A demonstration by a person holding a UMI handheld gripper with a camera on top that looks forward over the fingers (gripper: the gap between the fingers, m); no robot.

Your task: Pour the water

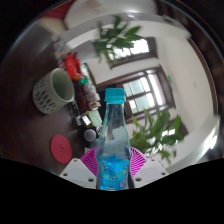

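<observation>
A home living space: a glossy table [40, 50] at upper left reflects windows [140, 95] and houseplants [125, 40]; a mug [52, 90] stands at left.

A glossy dark table [150, 75] fills most of what I see, and its shine mirrors a window [135, 92] with a dark frame, bright daylight coming through the panes. Green leaves [122, 35] of a houseplant show in the reflection near the far side, and more leaves [155, 128] nearer. A pale green mug [52, 90] stands on the table, with a round red coaster [62, 150] lying flat close by. Some small packets [75, 68] sit behind the mug.
</observation>
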